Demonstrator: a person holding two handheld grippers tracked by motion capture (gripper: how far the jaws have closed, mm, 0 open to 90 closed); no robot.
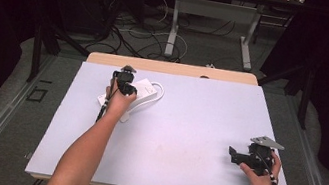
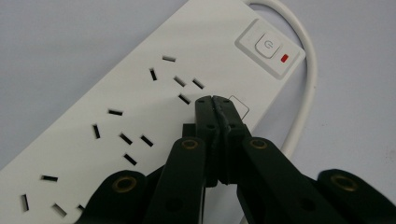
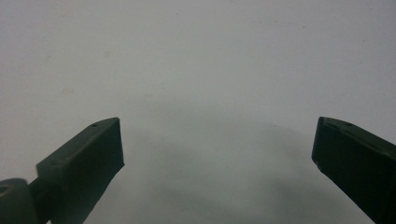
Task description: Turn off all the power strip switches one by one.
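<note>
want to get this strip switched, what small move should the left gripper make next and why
Probably slide the shut left gripper toward the white power strip's square switch button and press: its tips sit over the strip face short of the button, beside which a red indicator shows.

Counted on the table [image 1: 184, 141]: 1 white power strip [image 2: 116, 93] under the left gripper [image 2: 215, 100], with 1 power button [image 2: 266, 45] and 1 red indicator light [image 2: 285, 59] beyond its tips, 1 white cable [image 2: 306, 79], 3 socket groups visible; 2 grippers, right gripper [image 3: 217, 140] included.
</note>
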